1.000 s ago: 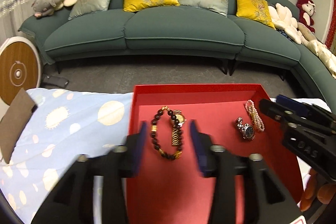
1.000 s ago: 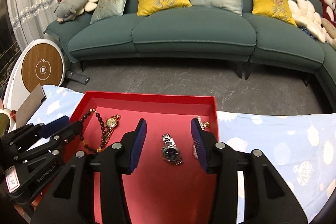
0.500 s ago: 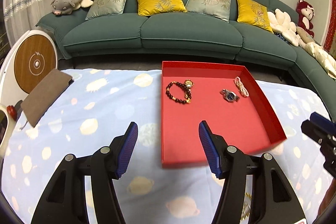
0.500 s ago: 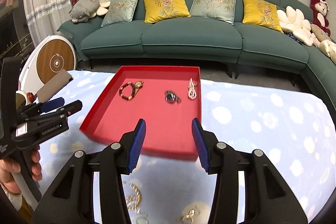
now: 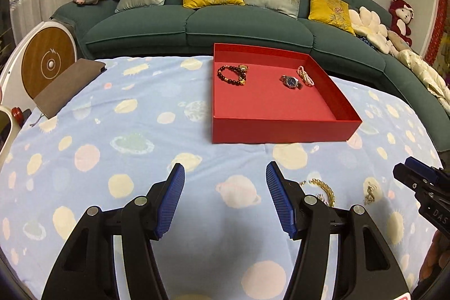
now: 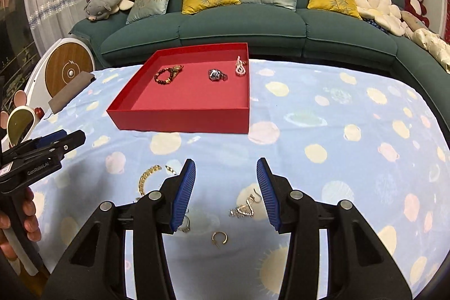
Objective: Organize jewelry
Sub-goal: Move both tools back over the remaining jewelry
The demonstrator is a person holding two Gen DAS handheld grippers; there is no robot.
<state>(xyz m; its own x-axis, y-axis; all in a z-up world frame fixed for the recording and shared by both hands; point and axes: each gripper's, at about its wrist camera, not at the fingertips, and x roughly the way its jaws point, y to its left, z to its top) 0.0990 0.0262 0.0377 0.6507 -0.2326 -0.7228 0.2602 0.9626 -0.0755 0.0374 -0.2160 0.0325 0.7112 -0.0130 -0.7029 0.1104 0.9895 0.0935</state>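
A red tray [image 5: 281, 128] [image 6: 180, 120] on the blue spotted cloth holds a dark bead bracelet [image 5: 229, 75] [image 6: 163, 76], a silver watch [image 5: 291, 81] [image 6: 217, 74] and a pearl bracelet [image 5: 305, 75] [image 6: 241, 67]. Loose on the cloth near me lie a gold chain bracelet [image 6: 146, 177] [image 5: 323, 187], a sparkly earring [image 6: 244, 208] [image 5: 369, 193] and a small gold ring [image 6: 219, 238]. My left gripper [image 5: 225, 197] is open and empty, well short of the tray. My right gripper [image 6: 225, 191] is open and empty, just above the loose pieces.
A brown notebook [image 5: 67, 86] lies at the cloth's far left corner. A green sofa [image 5: 225, 18] with cushions stands behind the table. A round white and wood device [image 5: 47, 61] stands at the left. Each gripper shows at the edge of the other's view.
Both grippers have pulled back from over the tray toward the near side of the table. The tray now lies farther off and the loose jewelry has come into view.
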